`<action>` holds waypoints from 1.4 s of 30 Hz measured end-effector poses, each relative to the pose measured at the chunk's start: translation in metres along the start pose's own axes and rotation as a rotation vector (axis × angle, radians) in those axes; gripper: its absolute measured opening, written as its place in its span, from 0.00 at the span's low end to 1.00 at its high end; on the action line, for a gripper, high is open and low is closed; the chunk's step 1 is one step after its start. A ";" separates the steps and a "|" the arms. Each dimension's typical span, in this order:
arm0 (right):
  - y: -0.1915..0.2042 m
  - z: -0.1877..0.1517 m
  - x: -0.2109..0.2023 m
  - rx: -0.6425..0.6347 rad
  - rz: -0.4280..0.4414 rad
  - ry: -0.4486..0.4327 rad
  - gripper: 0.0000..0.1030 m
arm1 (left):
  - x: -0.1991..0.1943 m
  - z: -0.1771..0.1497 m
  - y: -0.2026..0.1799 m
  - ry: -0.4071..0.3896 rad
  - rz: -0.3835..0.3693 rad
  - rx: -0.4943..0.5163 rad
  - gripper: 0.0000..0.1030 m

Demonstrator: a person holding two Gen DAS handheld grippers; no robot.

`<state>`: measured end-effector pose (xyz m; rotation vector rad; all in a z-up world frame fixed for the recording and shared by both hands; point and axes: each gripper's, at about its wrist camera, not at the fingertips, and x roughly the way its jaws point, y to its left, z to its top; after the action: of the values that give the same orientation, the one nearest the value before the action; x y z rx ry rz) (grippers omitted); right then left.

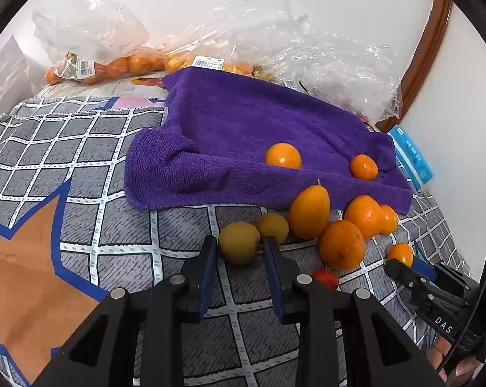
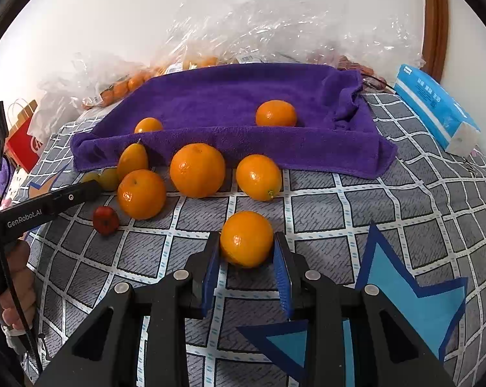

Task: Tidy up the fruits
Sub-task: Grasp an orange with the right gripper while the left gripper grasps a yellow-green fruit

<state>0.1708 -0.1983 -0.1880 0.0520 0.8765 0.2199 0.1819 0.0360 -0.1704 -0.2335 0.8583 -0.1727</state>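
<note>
Right wrist view: right tool [image 2: 247, 258] has its jaws apart around an orange [image 2: 246, 238] on the checkered cloth [image 2: 356, 206]. Left tool [image 1: 239, 258], jaws apart, reaches a yellow fruit [image 1: 239, 242] at its fingertips.

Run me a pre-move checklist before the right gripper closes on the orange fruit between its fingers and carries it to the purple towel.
1. Round orange fruit sits between the right gripper fingers: ok.
2. Right jaws closed on it: not ok; a gap shows on the right side, the left side cannot tell.
3. Landing room on the folded purple terry towel: ok, only two oranges lie there.
4. Path to the towel: not ok, two loose oranges lie in front of its edge.
5. Left gripper out of the way: ok, open around a yellowish round fruit off to the left.
</note>
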 end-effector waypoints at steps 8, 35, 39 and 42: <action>0.000 -0.001 -0.001 0.005 0.001 -0.011 0.31 | -0.008 -0.001 0.003 -0.043 -0.022 -0.026 0.27; 0.004 -0.004 -0.015 -0.024 -0.036 -0.069 0.31 | -0.031 -0.004 -0.009 -0.174 0.023 0.008 0.27; 0.000 -0.004 -0.018 -0.006 -0.028 -0.084 0.31 | -0.029 -0.003 -0.004 -0.163 0.041 -0.018 0.27; -0.002 -0.004 -0.019 0.003 -0.030 -0.086 0.31 | -0.029 -0.004 -0.003 -0.161 0.040 -0.019 0.27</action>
<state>0.1567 -0.2041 -0.1767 0.0504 0.7915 0.1872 0.1605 0.0393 -0.1508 -0.2448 0.7044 -0.1065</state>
